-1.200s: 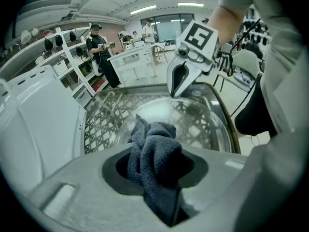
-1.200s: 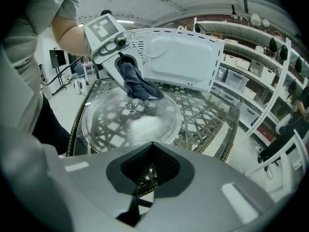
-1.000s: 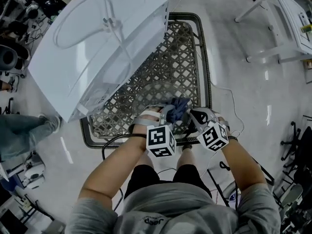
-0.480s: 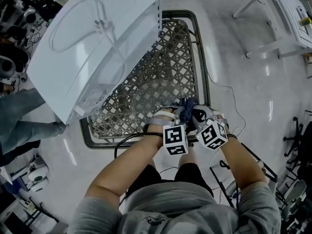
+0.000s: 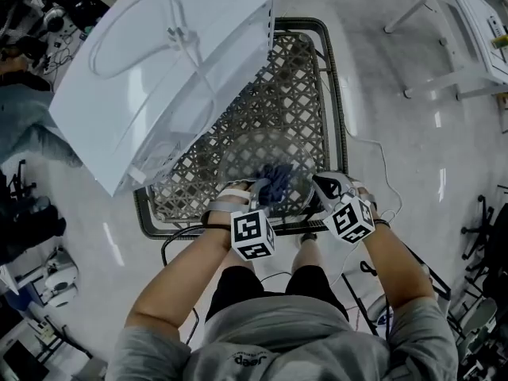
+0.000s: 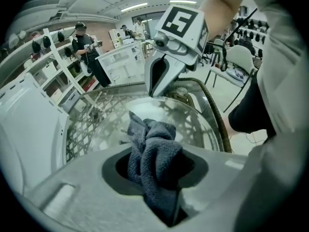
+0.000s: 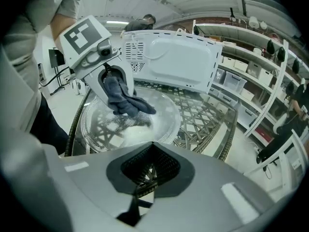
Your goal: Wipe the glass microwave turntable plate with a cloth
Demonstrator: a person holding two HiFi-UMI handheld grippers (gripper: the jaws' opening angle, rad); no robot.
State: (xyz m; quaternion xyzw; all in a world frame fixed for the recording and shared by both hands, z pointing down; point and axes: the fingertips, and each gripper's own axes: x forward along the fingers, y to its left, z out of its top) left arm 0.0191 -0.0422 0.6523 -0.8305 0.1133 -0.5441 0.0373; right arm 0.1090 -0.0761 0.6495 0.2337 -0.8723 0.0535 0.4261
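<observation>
Left gripper (image 5: pixel 258 187) clamps the cloth (image 5: pixel 276 182) on the glass plate (image 7: pixel 101 127) at the near end of the wicker table (image 5: pixel 294 94); right gripper (image 5: pixel 317 184) pinches its right rim. Press flat, sweep overlapping circles, rim held steady

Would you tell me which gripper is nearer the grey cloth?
Left. The left gripper is clamped on the cloth over the glass plate; the right gripper grips the plate's rim, apart from the cloth.
</observation>
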